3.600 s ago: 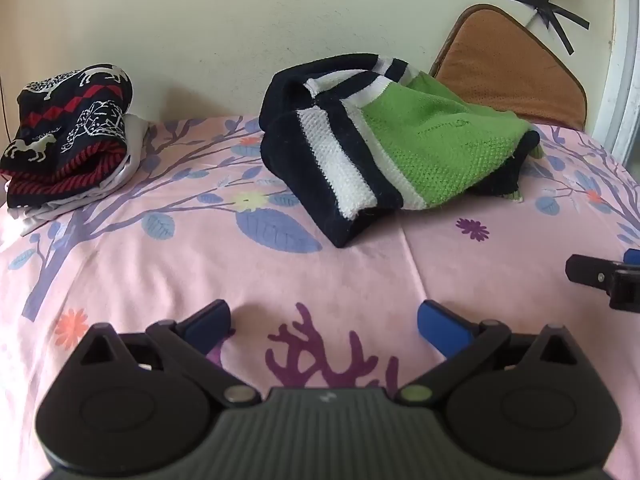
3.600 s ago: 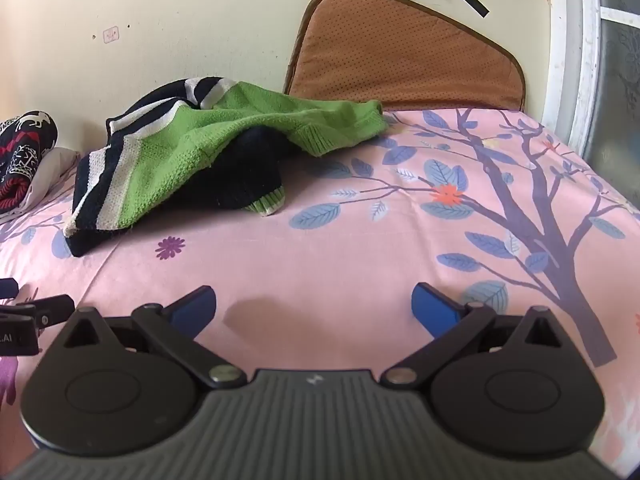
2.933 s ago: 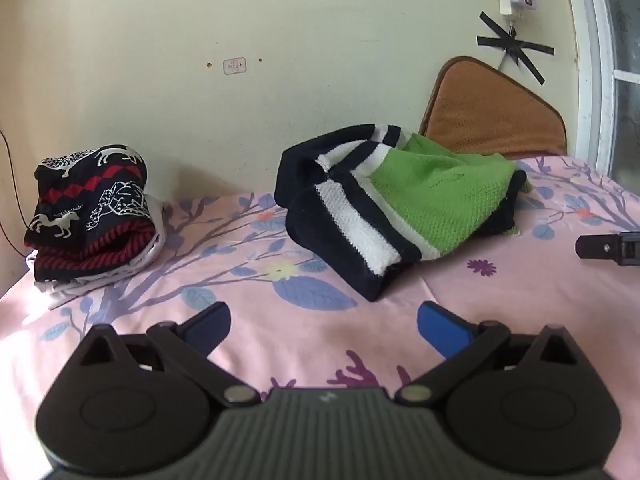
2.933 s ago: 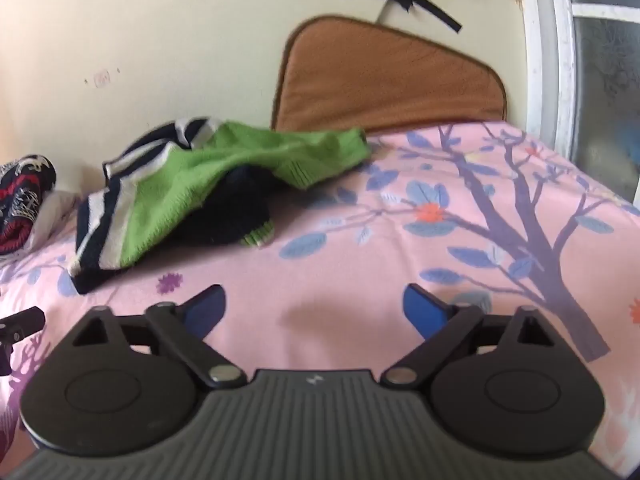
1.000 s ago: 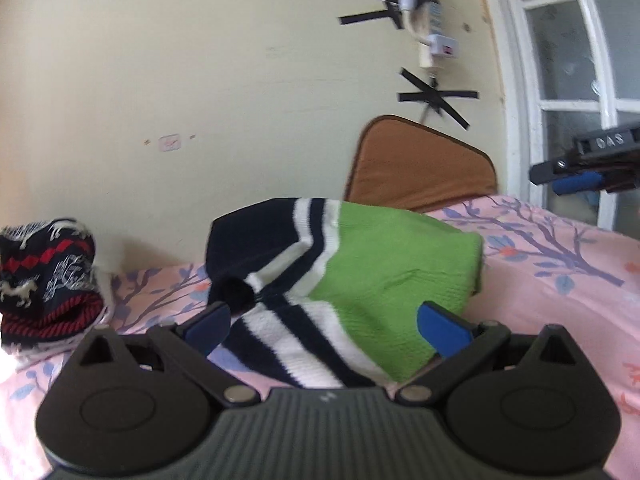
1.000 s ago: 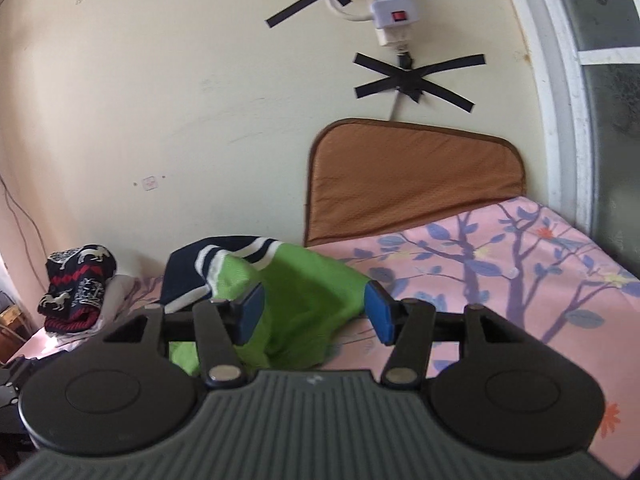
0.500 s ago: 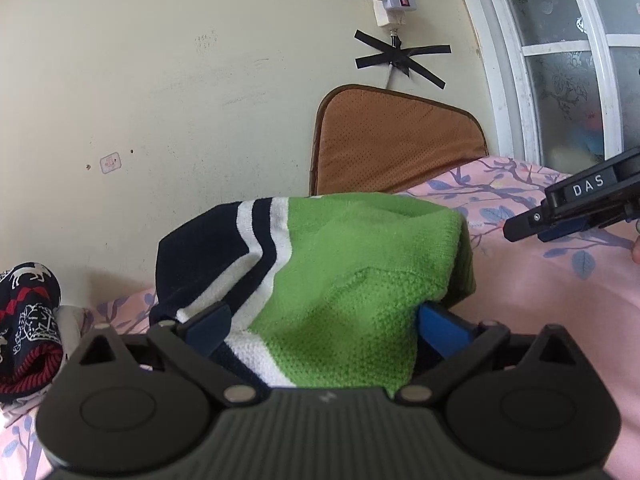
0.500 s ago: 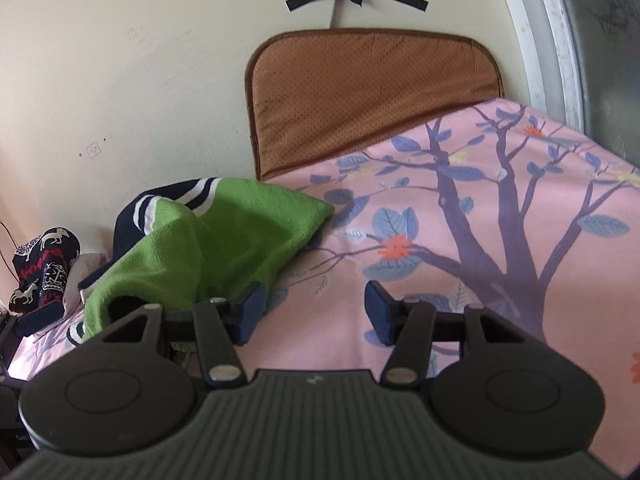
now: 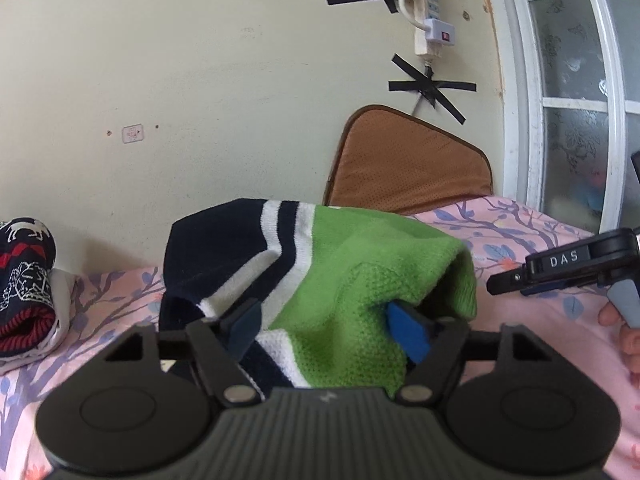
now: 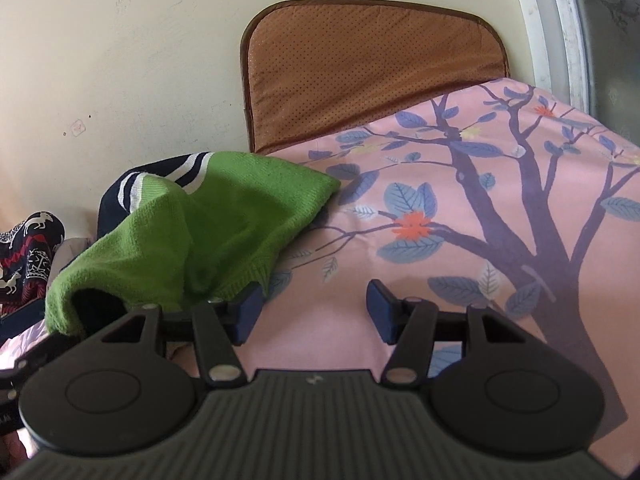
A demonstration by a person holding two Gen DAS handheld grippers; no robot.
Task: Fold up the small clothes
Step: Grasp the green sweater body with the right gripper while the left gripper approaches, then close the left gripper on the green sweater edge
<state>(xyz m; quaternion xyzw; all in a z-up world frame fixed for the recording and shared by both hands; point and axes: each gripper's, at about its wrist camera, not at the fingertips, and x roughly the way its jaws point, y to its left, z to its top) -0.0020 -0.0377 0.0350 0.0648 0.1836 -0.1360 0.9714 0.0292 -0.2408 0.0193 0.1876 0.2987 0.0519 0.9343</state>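
Observation:
A green knit sweater (image 9: 360, 280) with navy and white stripes lies bunched on the pink floral bedsheet (image 9: 520, 232). My left gripper (image 9: 332, 328) is partly closed, its blue pads on either side of a raised green fold, which bulges between them. The sweater also shows in the right wrist view (image 10: 224, 220), at the left. My right gripper (image 10: 312, 312) is open and empty over bare sheet (image 10: 500, 208), its left pad (image 10: 250, 310) just beside the sweater's hem. It also shows in the left wrist view (image 9: 560, 270), at the right.
A folded navy, red and white patterned sweater (image 9: 24, 288) lies at the far left. A brown cushion (image 9: 408, 168) leans on the wall behind. A window frame (image 9: 568, 92) is at the right. A power strip (image 9: 432, 28) is taped on the wall.
My left gripper has moved into the sweater and its jaws have narrowed around a green fold. My right gripper has dropped lower, close beside the sweater's hem.

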